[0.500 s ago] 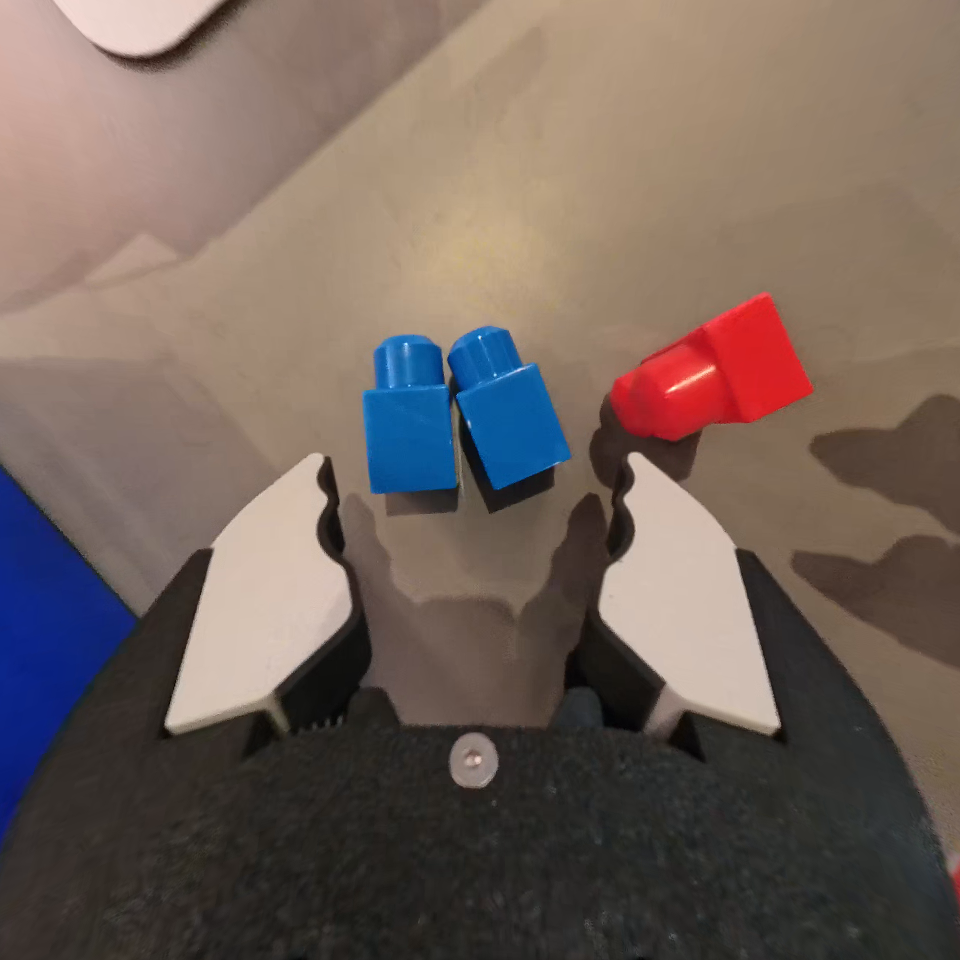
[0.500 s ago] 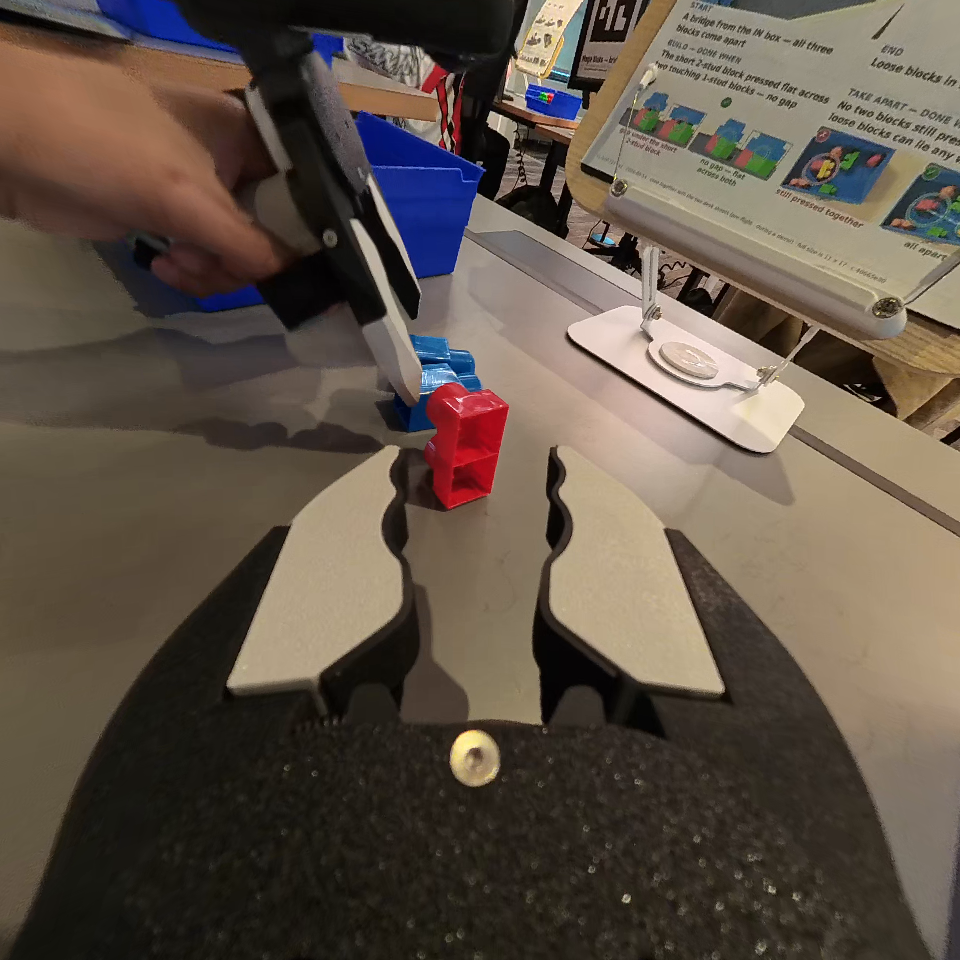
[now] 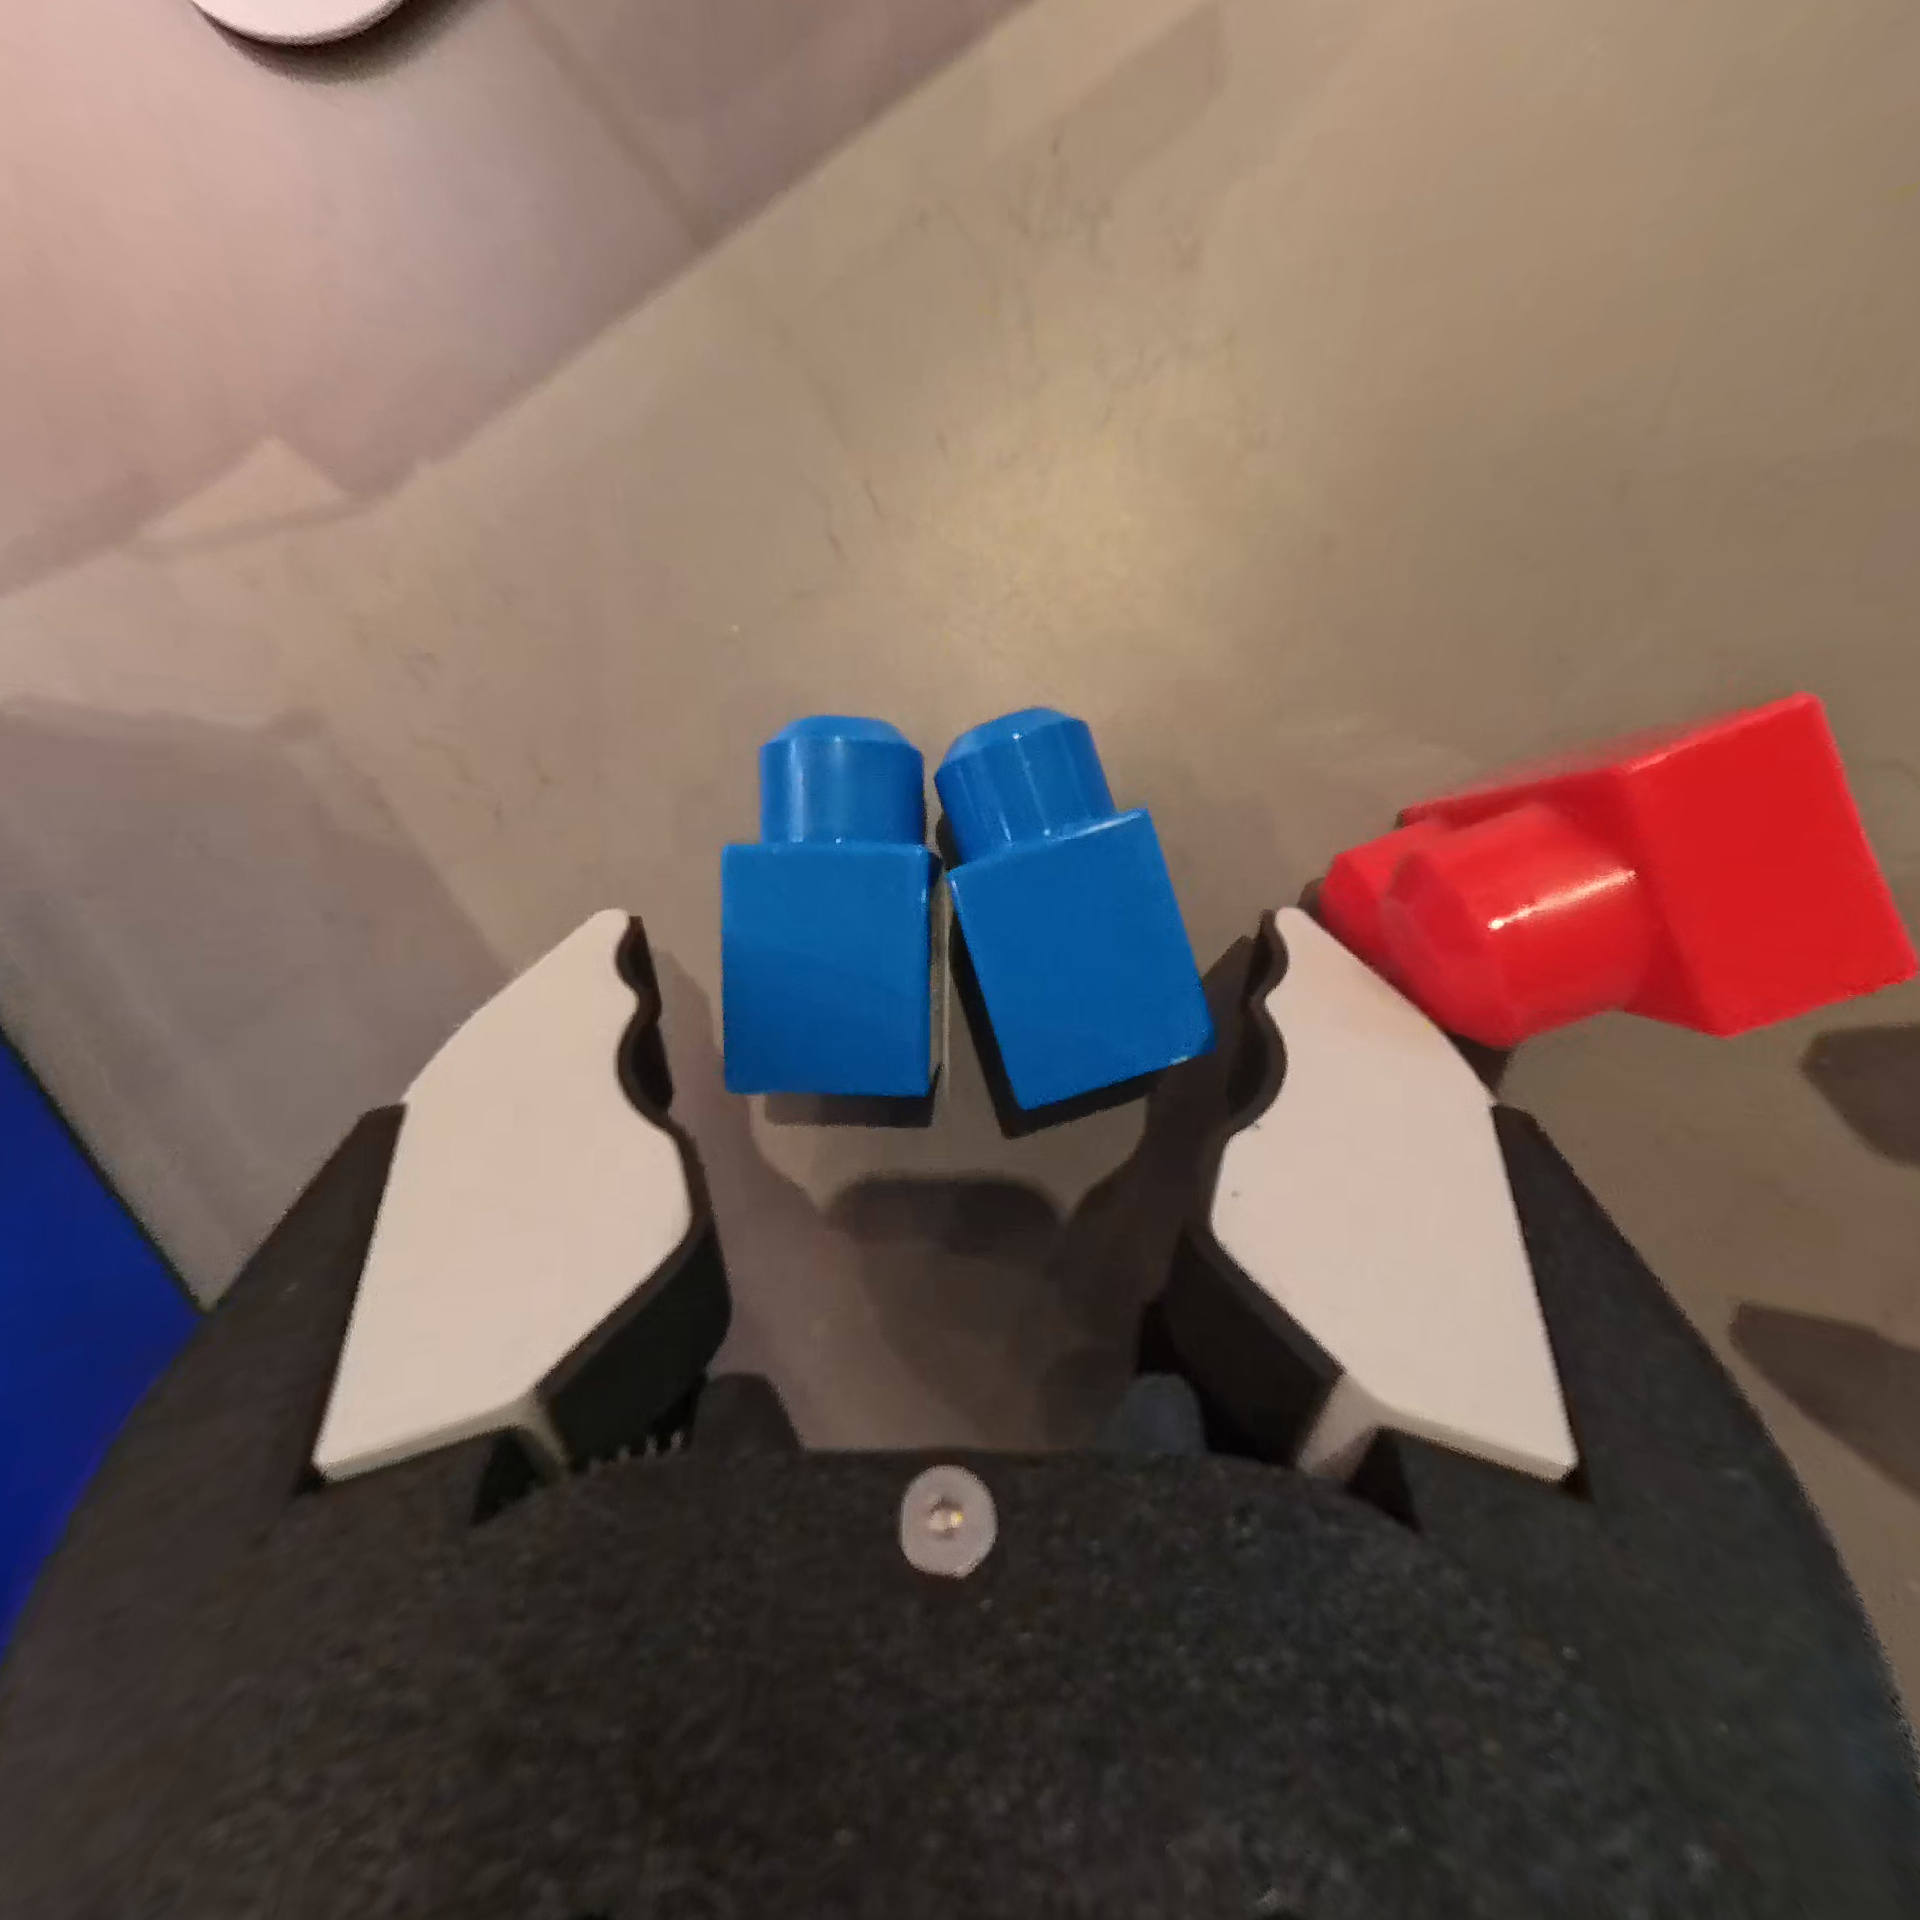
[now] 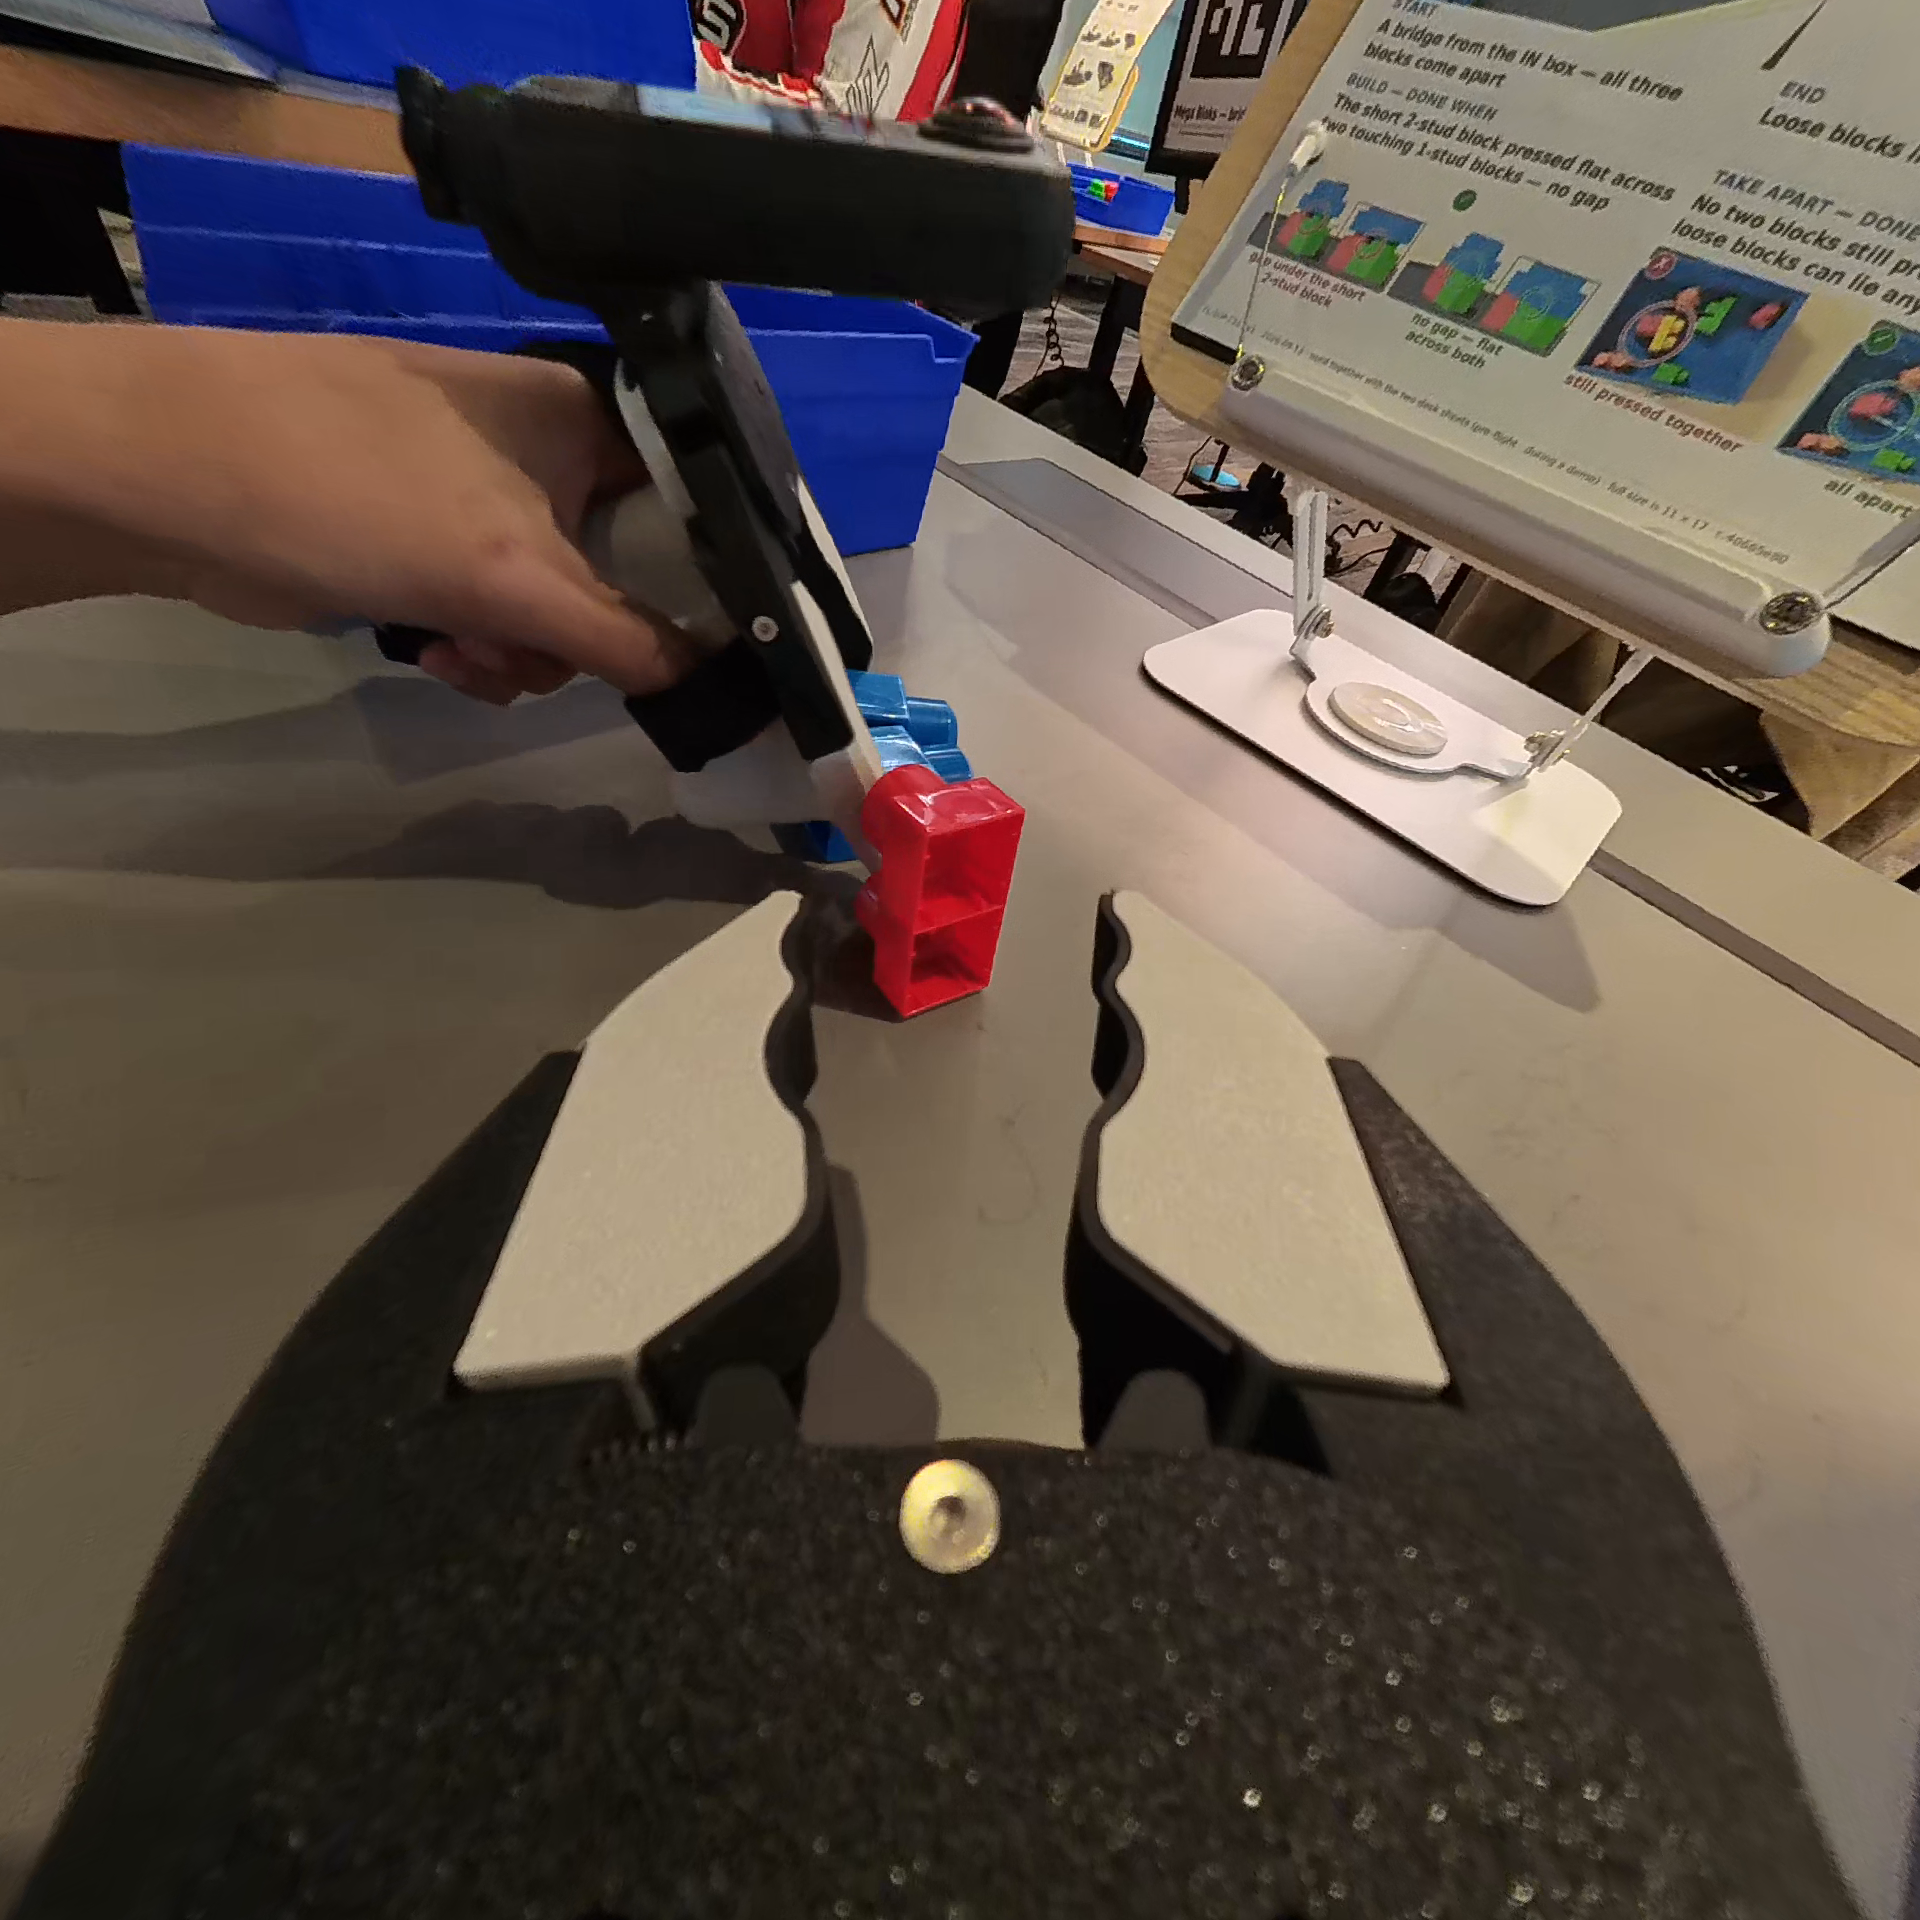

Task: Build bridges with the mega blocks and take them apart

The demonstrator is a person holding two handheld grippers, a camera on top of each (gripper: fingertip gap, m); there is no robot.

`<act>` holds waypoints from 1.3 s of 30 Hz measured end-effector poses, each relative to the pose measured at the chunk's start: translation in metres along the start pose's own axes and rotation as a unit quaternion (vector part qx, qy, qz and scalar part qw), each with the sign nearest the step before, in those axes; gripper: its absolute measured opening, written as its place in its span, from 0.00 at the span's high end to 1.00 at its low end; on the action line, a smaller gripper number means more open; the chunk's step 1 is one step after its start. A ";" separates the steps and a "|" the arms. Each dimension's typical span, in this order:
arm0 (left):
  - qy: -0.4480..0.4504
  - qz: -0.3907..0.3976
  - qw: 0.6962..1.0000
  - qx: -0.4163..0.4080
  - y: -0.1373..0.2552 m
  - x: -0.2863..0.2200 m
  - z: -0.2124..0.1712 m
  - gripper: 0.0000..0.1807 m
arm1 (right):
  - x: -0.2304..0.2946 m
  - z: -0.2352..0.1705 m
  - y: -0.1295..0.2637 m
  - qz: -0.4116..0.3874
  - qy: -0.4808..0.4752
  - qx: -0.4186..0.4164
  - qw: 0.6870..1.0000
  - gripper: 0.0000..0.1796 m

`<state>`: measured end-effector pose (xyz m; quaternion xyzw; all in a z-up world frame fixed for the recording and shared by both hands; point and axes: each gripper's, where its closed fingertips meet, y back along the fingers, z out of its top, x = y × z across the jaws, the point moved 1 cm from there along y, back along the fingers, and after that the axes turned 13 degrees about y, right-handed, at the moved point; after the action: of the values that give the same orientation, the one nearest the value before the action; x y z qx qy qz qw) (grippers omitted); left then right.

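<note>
Left wrist view: two blue blocks (image 3: 961, 935), one red block (image 3: 1662, 894).

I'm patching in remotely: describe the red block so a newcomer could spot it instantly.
Start at the white stand on the grey table, then look toward the left gripper. Just outside its fingers lies the red block, tipped on its side. It is the only red piece, with two studs; the two blue blocks beside it have one each.

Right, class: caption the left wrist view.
Open left tool straddles two blue blocks beside a tipped red block.
</note>
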<state>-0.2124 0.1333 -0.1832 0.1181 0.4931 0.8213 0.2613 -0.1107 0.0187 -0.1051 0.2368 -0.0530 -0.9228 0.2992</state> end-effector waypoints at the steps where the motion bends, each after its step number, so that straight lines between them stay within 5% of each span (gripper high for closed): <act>1: 0.002 -0.001 1.000 0.002 -0.001 0.000 0.000 0.41 | 0.000 0.000 0.000 0.000 0.000 0.000 1.000 0.72; 14: 0.006 -0.019 1.000 0.012 -0.006 0.001 -0.004 0.56 | 0.001 0.000 0.000 0.003 -0.002 0.000 1.000 0.72; 39: -0.049 -0.093 0.994 0.010 0.014 -0.013 -0.033 0.57 | -0.001 -0.001 0.000 0.000 -0.001 0.003 1.000 0.72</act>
<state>-0.2213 0.0963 -0.1868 0.1142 0.4969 0.7817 0.3592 -0.1095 0.0190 -0.1060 0.2367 -0.0563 -0.9228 0.2988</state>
